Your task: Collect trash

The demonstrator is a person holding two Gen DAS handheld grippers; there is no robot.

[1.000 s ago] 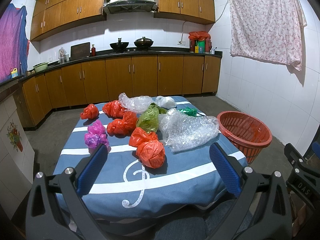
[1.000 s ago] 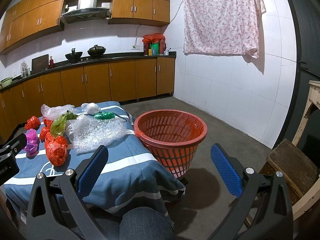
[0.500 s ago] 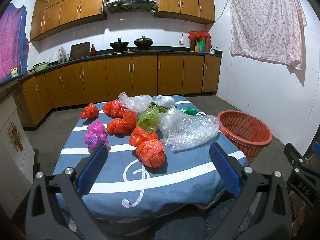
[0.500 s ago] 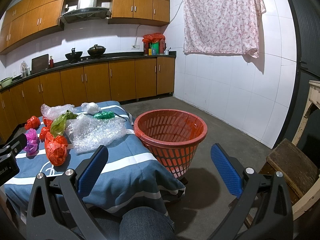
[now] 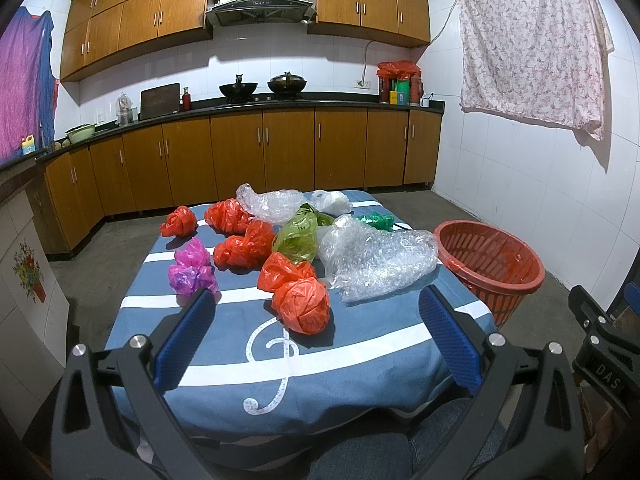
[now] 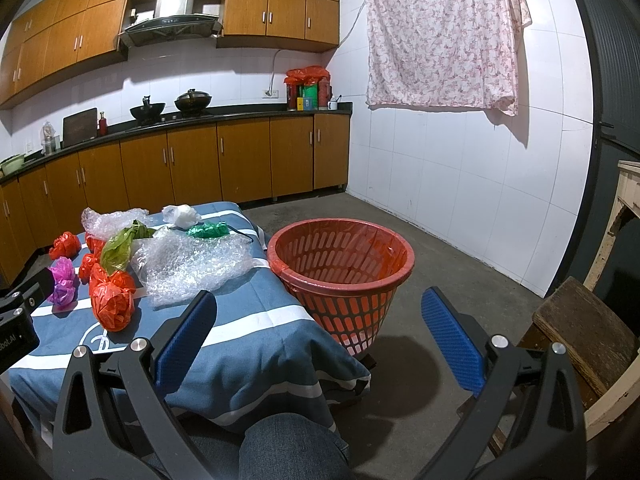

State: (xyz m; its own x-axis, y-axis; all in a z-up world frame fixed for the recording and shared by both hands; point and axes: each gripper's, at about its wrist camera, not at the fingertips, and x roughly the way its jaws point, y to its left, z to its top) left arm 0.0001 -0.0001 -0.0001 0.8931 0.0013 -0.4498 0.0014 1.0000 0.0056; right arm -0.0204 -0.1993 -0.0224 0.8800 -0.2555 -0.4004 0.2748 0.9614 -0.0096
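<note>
Left gripper: jaws wide apart, nothing between them, held low at the near edge of the table, which wears a blue cloth with white stripes. Right gripper: jaws likewise wide apart and empty, held off the table's right corner, facing the floor and the basket. Nearest trash: a balled orange bag, lying straight ahead of the left jaws and roughly centred between them, a round lump with no clear long axis; a second orange bag touches it behind. To the left, a pink bag. To the right, a broad sheet of bubble wrap, its long axis running across the table toward the basket side. Behind these, a green bag, further orange bags, a second piece of bubble wrap, a white bag and a small dark green bag at the far end. Basket: red, slotted, lined with red plastic, apparently empty, standing on the floor just beside the table's right edge. Judgement: the left gripper is nearer the orange ball and only needs to go forward; the right is nearer the basket and the bubble wrap.
</note>
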